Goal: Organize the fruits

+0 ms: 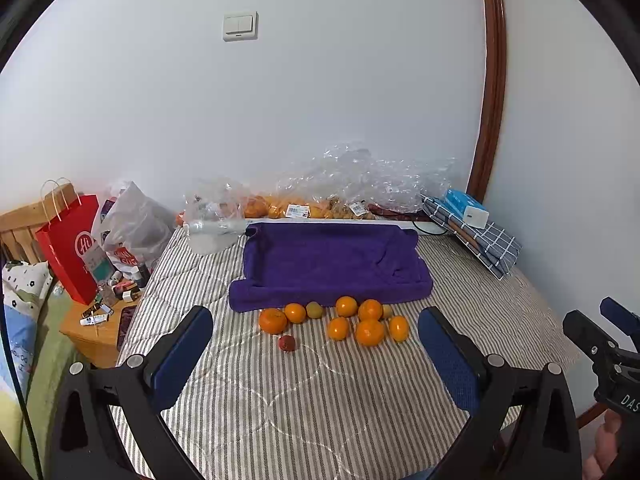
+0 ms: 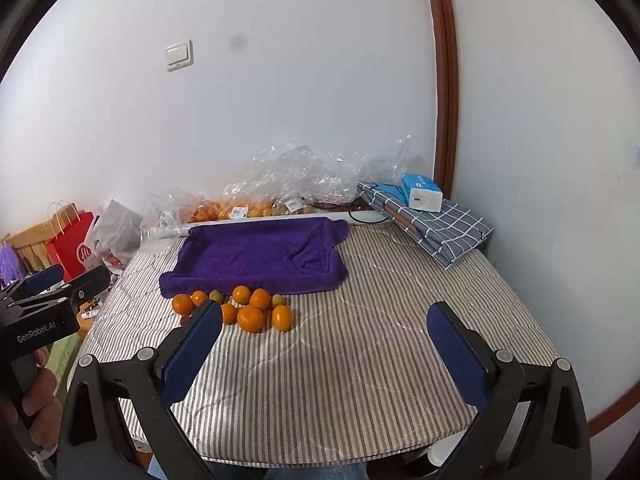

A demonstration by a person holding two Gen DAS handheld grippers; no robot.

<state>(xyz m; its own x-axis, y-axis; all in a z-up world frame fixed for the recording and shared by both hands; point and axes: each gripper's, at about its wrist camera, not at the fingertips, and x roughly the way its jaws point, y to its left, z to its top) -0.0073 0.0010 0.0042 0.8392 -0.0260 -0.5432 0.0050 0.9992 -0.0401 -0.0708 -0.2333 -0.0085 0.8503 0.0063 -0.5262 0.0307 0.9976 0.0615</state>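
Orange fruits, two dull green ones and one small red one lie on a cloth striped grey and white. A towel is deep purple. The pads are blue on black arms. A bag is red. A folded cloth is blue-grey with a white grid.

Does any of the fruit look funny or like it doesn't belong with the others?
Yes. One small red fruit lies alone on the striped cloth, in front of the oranges, the only red one. Two greenish fruits sit among the oranges too. Nothing looks spilled or broken.
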